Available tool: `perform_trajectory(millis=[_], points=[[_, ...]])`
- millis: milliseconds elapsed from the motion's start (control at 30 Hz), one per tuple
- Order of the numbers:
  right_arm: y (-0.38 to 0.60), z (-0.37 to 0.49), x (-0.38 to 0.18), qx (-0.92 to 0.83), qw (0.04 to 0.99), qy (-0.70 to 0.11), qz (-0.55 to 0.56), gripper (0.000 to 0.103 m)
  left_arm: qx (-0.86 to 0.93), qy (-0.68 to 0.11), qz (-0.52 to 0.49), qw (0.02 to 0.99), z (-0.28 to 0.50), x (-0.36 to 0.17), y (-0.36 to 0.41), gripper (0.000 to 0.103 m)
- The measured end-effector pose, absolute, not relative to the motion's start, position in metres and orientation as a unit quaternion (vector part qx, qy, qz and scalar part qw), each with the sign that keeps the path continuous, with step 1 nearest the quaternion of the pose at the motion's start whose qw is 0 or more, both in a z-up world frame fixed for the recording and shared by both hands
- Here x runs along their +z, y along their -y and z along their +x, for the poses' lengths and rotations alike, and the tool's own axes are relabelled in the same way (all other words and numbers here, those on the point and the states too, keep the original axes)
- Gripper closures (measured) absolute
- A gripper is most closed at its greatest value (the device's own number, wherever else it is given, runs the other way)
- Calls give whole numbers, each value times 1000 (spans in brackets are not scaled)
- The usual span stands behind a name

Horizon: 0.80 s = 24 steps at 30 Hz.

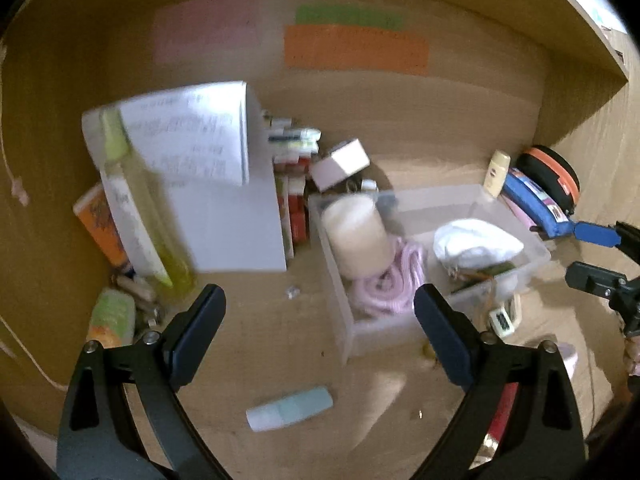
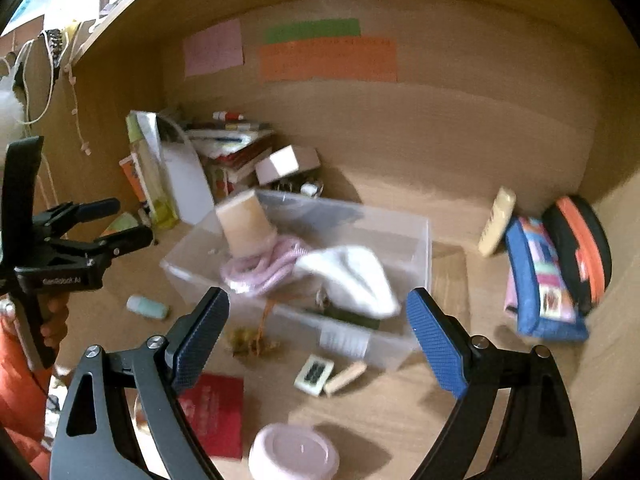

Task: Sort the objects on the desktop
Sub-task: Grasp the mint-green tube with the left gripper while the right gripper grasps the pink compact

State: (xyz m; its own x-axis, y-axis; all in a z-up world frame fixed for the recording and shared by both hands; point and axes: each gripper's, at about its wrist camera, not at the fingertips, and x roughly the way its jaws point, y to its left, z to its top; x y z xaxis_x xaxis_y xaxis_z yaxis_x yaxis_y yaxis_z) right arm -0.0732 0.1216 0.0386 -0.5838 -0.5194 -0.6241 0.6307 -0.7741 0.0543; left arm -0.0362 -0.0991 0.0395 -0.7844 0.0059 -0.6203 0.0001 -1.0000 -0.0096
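Observation:
A clear plastic bin sits mid-desk, holding a cream cylinder, a pink coiled cord and a white cloth. My left gripper is open and empty, hovering in front of the bin; it also shows at the left of the right wrist view. A pale teal tube lies on the desk below it. My right gripper is open and empty, near the bin's front; its tips show at the right edge of the left wrist view.
Books, papers and a yellow-green bottle stand at back left. A blue pencil case, a black-orange case and a cream bottle lie at right. A red booklet, pink round lid, eraser and wooden stick lie in front.

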Motion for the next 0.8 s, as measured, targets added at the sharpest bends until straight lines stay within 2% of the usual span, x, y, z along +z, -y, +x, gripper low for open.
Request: perform_trajectory(millis=[300,533,800], points=[[-147,-55,10,-879,296,-89,362,14,922,45,-384,2,-21,9,133,7],[-154,-47,-9,-867,301,-79,389,14,897,13,-442,16,-21,-29,134,7],[-167,-48,-33,-845,301,-39,440,14,880,-23,-473,37,-35,-49,121,7]])
